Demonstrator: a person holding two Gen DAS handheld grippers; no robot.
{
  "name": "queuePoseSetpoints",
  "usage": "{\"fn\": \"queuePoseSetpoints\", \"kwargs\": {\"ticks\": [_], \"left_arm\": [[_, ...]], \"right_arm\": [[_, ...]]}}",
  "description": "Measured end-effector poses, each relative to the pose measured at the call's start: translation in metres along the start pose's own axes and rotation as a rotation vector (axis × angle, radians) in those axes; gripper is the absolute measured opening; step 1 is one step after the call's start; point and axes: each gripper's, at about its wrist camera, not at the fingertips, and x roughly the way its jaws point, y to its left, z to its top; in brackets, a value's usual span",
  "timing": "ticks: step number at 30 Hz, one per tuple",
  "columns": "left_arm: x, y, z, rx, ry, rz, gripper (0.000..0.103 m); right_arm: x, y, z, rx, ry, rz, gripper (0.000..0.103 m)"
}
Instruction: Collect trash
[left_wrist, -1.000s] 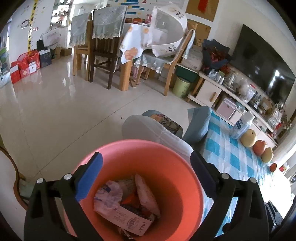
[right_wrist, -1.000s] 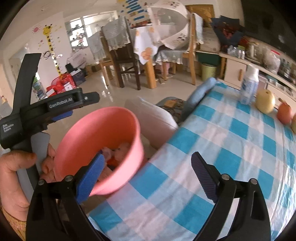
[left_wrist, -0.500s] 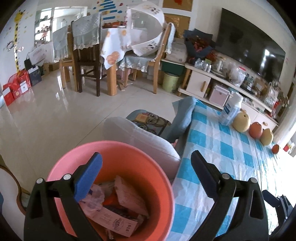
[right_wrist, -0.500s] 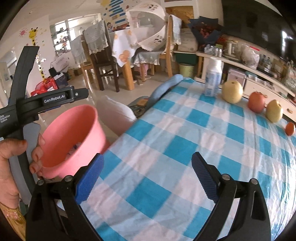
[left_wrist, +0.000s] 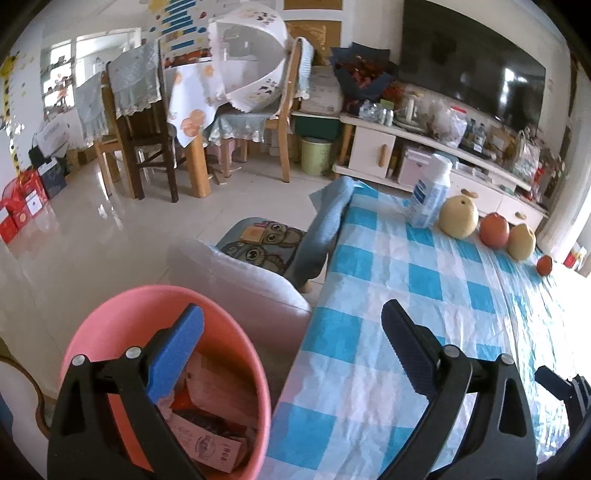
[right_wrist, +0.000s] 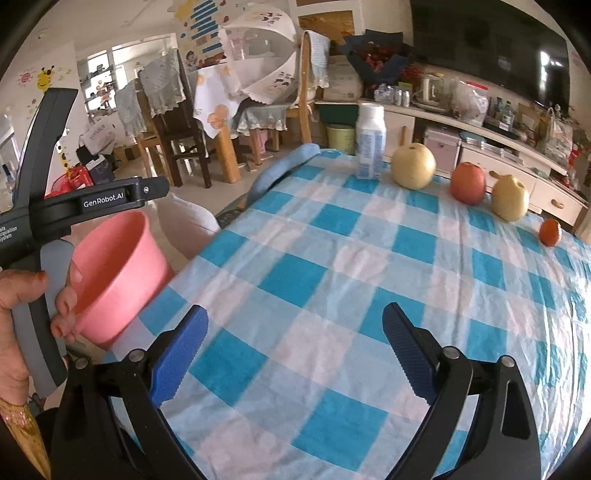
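Note:
A pink bin (left_wrist: 110, 325) stands beside the table's left edge, holding paper wrappers and packets (left_wrist: 210, 435). It also shows in the right wrist view (right_wrist: 118, 273), next to the hand that holds the left gripper. My left gripper (left_wrist: 291, 350) is open and empty, its left finger over the bin and its right finger over the blue checked tablecloth (left_wrist: 406, 295). My right gripper (right_wrist: 295, 354) is open and empty above the tablecloth (right_wrist: 332, 258).
A white bottle (right_wrist: 370, 146), two pears (right_wrist: 413, 166), an apple (right_wrist: 467, 183) and a small orange (right_wrist: 550, 232) stand at the table's far edge. A white cushioned stool (left_wrist: 236, 280) is beside the bin. Dining chairs and a TV cabinet are behind.
Both views have swung right, from the bin toward the tabletop. The bin has slid to the left of both views. Both grippers stay open.

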Motion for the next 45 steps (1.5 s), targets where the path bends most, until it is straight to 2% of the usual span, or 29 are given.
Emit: {"fn": "queuePoseSetpoints", "kwargs": {"ticks": [19, 35, 45], "left_arm": [[0.009, -0.089, -0.008, 0.151, 0.007, -0.036, 0.098], [0.007, -0.164, -0.022, 0.248, -0.027, -0.091, 0.098], [-0.003, -0.203, -0.033, 0.284, -0.081, -0.151, 0.098]], "right_arm": [[-0.019, -0.072, -0.024, 0.113, -0.027, -0.078, 0.094], [-0.039, -0.123, -0.040, 0.126, -0.057, -0.183, 0.094], [-0.059, -0.157, -0.050, 0.157, -0.100, -0.265, 0.094]]}}
